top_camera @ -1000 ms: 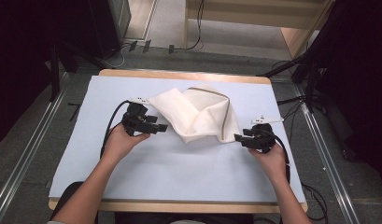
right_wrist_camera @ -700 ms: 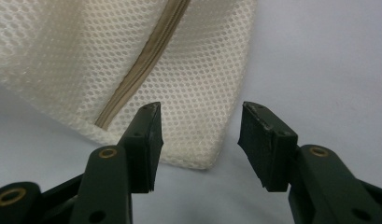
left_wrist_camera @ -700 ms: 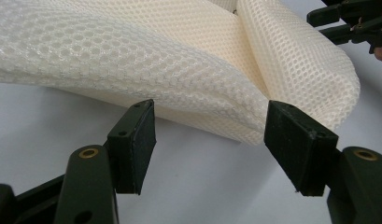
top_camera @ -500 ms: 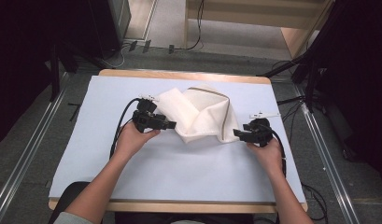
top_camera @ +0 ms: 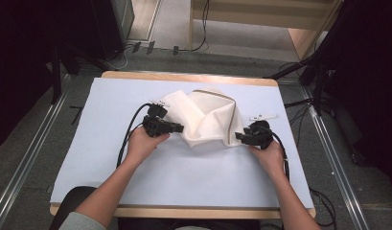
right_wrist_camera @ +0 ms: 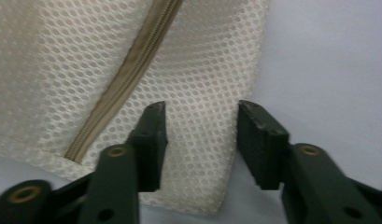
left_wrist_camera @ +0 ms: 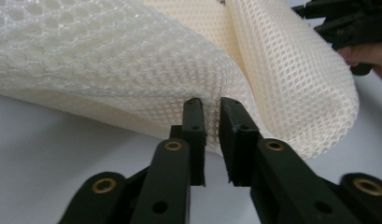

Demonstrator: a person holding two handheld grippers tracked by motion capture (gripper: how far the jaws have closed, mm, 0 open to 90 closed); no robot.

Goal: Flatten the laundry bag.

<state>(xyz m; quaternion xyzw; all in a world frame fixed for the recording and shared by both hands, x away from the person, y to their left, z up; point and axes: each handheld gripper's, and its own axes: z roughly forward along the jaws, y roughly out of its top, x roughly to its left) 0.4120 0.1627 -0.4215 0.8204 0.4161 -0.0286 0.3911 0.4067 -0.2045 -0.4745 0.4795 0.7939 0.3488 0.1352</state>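
A cream mesh bag (top_camera: 203, 117) lies crumpled near the middle of the pale blue table cover (top_camera: 88, 120), between the two grippers. A tan zipper (right_wrist_camera: 128, 77) is seen running along it in the right gripper view. No brand, label or readable writing can be made out on the bag.

The left gripper (left_wrist_camera: 212, 112) is held at the bag's left fold, jaws nearly together with a thin edge of mesh pinched between them. The right gripper (right_wrist_camera: 200, 121) is held over the bag's corner, jaws set apart, with nothing clamped. A small white strip (top_camera: 263, 116) lies just beyond the right gripper; any print on it is too small to read.
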